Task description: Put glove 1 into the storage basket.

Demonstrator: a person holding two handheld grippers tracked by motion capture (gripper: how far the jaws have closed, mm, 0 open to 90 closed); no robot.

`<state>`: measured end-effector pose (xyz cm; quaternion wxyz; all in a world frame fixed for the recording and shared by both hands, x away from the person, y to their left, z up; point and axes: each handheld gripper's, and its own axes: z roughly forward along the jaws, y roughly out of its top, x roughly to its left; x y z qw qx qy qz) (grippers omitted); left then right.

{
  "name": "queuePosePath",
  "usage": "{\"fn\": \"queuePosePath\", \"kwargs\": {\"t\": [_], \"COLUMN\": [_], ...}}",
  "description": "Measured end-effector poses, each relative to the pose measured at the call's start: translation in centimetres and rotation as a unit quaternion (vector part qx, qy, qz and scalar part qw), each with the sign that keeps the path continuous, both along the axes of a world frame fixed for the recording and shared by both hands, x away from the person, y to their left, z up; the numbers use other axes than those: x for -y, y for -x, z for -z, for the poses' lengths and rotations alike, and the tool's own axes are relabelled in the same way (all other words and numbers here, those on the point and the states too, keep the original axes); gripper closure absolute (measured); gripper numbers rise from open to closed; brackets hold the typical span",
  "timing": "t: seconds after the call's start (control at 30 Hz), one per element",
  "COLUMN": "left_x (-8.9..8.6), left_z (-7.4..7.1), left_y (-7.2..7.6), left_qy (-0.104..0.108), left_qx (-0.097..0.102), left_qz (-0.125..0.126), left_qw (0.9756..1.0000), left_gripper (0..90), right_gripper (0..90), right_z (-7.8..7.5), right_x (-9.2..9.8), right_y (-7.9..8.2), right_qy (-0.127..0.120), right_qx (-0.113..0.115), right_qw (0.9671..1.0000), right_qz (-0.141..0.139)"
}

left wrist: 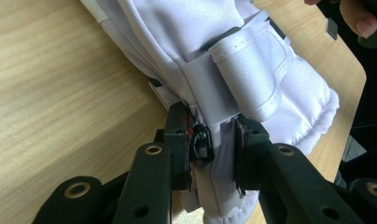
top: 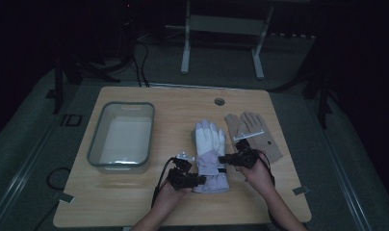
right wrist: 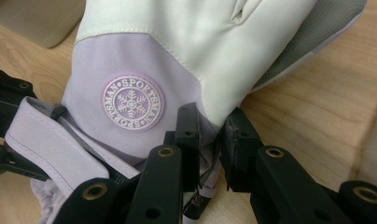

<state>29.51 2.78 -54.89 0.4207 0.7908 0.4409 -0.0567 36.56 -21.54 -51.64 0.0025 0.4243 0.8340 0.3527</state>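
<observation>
Both clamped on the lilac-white ski glove (top: 210, 156): left hand-held gripper (left wrist: 213, 151) at cuff strap, right hand-held gripper (right wrist: 210, 140) at wrist edge. Soft, light, padded, likely to sag; pinch seams, not slick shell.

From the high view we see a dim room. The top and both sides are almost black. Only the table (top: 135, 202) gets some light, and it looks grey and grainy. The tub (top: 121, 137) shines a little at 6 o'clock on its floor. Both gripper views are bright and warm. The glove (right wrist: 177, 56) looks sharp there. The black jaws at 6 o'clock look big and a bit soft.
</observation>
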Motion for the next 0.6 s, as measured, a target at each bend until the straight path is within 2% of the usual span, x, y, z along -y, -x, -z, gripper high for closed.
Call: {"fn": "queuePosePath", "kwargs": {"t": [0.07, 0.27, 0.37, 0.6], "left_x": [-0.1, -0.8, -1.0, -1.9], "left_z": [-0.4, -1.6, -2.3, -3.8], "left_y": [0.0, -0.3, -0.3, -0.6], "left_qy": [-0.005, -0.001, -0.001, 0.0], "left_qx": [0.004, 0.008, 0.014, 0.027], "left_qz": [0.001, 0.001, 0.0, 0.0], "left_qw": [1.0, 1.0, 0.9999, 0.9996], "left_gripper": [72.4, 72.5, 72.5, 72.6], "right_gripper": [78.2, 78.2, 78.2, 78.4], "right_z": [-0.4, -1.4, -2.6, -4.3], "right_x": [-0.1, -0.5, -1.0, -1.5], "right_y": [0.1, 0.2, 0.4, 0.5], "right_qy": [-0.004, -0.005, -0.001, -0.008], "right_qx": [0.005, 0.022, 0.044, 0.065], "right_qw": [1.0, 0.9997, 0.999, 0.9978], "right_qz": [0.0, -0.001, -0.005, -0.006]}}
